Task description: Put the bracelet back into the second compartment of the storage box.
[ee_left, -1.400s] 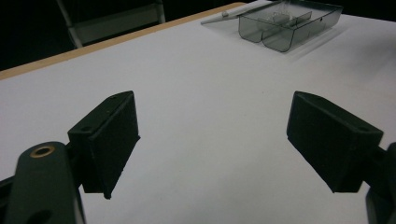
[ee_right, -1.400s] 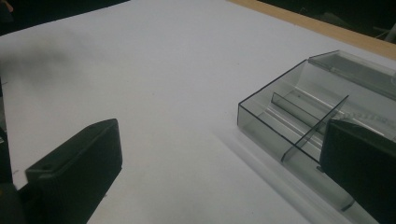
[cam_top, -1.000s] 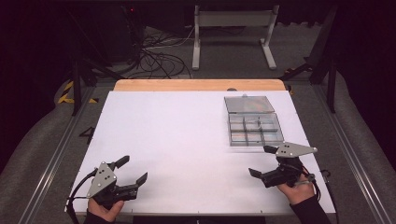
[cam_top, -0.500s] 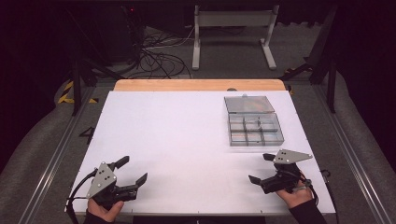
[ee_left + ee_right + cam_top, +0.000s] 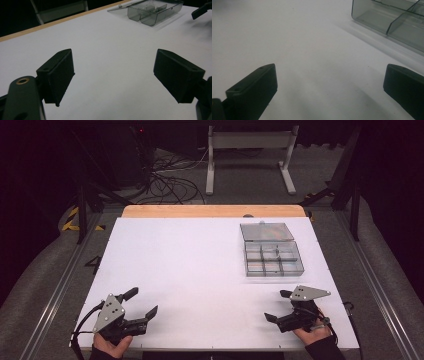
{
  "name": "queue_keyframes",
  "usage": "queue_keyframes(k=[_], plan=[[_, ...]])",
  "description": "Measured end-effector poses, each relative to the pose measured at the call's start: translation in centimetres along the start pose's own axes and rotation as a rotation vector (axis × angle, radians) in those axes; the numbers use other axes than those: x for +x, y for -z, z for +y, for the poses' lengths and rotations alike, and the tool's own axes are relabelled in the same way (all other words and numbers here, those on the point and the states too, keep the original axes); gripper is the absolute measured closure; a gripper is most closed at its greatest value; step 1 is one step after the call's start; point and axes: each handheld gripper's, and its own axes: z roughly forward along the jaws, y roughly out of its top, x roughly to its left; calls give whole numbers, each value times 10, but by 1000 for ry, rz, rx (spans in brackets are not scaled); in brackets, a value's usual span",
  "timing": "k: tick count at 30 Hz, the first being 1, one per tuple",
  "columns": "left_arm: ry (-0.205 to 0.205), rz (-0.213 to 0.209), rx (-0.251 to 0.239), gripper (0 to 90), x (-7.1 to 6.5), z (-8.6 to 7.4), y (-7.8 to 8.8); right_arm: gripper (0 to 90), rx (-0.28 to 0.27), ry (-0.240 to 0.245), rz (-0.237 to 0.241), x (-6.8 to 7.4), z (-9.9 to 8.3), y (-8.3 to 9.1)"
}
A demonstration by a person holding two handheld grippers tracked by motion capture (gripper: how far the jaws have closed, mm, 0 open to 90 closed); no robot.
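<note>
A clear grey plastic organiser box (image 5: 272,257) with several compartments lies open on the right half of the white table (image 5: 200,270), its lid (image 5: 266,231) folded back behind it. My left gripper (image 5: 140,302) rests near the front left edge, open, nothing between its jaws. Near the front right edge my right gripper (image 5: 278,306) is open too, a short way in front of the box. The box (image 5: 152,11) appears far off in the left gripper view and close at the upper right (image 5: 392,22) in the right gripper view. Both gripper views show bare table between wide jaws.
A wooden strip (image 5: 212,211) runs along the table's far edge. Beyond it stand a metal frame stand (image 5: 247,150) and loose cables (image 5: 170,177) on the floor. Metal rails (image 5: 55,290) border the table on both sides.
My right gripper has drawn back toward the front edge, away from the box, and turned slightly left. The left gripper has stayed put.
</note>
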Motion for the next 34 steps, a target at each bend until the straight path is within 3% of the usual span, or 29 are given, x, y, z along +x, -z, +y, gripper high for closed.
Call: queue_keyframes(k=[11,34], plan=[[-5,2,5,174,-1,0,-1,0,-32,18,-24,-3,2,6],[-6,7,3,177,0,0,-1,0,-30,33,-32,-1,3,7]])
